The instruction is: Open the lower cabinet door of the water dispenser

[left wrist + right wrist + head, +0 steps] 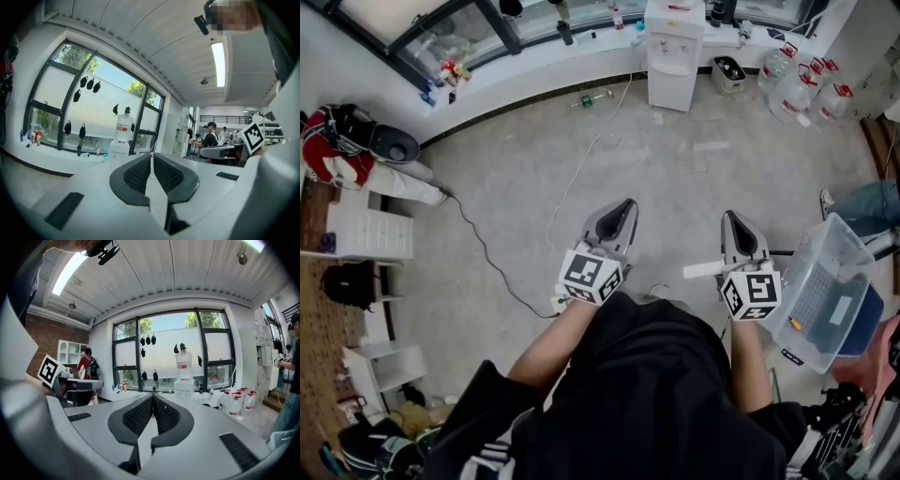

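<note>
The dispenser (pixel 672 54) stands upright at the far edge of the floor (pixel 694 178), back to the window wall, long axis vertical and front facing us. A bottle (pixel 123 128) sits neck-down on top of it. Its door (pixel 671 90) is the lower front panel; it looks flush with the body (from this far off we cannot make out a handle).

Our left forearm reaches forward from the black shirt, and the left gripper (pixel 625 206) is held out nearly level, nose a little down, tips aimed slightly right toward the dispenser. Its jaws are pressed together with nothing between them, well short of the dispenser. A cable (pixel 577 175) trails across the floor from the wall toward this hand.

The right gripper (pixel 733 218) is held the same way, beside the left and apart from it, tips pointing up the floor just right of the dispenser. Its jaws are also together and empty.

At the right edge a clear bin (pixel 828 246) sits just beside the right gripper, and jugs (pixel 797 90) cluster in the far right corner.
</note>
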Available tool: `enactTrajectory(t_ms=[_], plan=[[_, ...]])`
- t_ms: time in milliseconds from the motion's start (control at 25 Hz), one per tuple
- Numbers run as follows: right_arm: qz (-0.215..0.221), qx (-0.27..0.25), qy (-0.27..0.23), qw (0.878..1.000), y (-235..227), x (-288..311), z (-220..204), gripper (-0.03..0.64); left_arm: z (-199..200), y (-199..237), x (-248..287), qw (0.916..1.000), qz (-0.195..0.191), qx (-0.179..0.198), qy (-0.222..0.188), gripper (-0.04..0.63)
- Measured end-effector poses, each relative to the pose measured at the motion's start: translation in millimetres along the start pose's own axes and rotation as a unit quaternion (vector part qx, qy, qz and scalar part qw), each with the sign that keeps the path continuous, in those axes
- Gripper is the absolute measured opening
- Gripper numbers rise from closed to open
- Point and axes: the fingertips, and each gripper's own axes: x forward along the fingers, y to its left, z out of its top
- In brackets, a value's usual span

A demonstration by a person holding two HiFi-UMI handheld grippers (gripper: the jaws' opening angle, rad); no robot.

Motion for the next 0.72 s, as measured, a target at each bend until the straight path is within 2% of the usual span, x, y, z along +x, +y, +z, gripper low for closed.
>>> enactTrajectory(t_ms=[80, 160, 200, 240, 400, 520, 720], plan=[[0.006, 0.003, 0.008, 1.000, -1.1, 0.1, -4.1, 0.013, -3.6, -4.1, 0.4, 0.9999, -0.014, -0.002, 0.007, 0.003], [0.014, 0.009, 0.016, 1.000, -1.1, 0.7, -8.7, 0.130, -7.2, -4.1, -0.2, 0.9998, -0.016, -0.002, 0.014, 0.033], [0.015, 0.014, 0.017, 1.000, -1.6, 0.4, -10.4, 0.165, -9.2, -3.3, -0.6, 0.9997, -0.015, -0.004, 0.018, 0.114], [0.015, 0.019, 0.015, 1.000, -2.9, -0.7, -11.2, 0.194, -10.9, -2.6, -1.2, 0.9997, -0.014, -0.007, 0.020, 0.166], [0.011, 0.035, 0.005, 0.999, -6.9, -7.4, -9.8, 0.202, -12.6, -5.4, -7.6, 0.9993, -0.023, -0.021, 0.019, 0.255], [0.016, 0.040, 0.006, 0.999, -9.2, -10.3, -12.5, 0.202, -14.7, -8.5, -11.2, 0.9993, -0.023, -0.025, 0.017, 0.262], [0.022, 0.046, 0.008, 0.999, -9.1, -14.5, -22.7, 0.202, -22.2, -8.7, -17.6, 0.9993, -0.017, -0.005, 0.033, 0.264]])
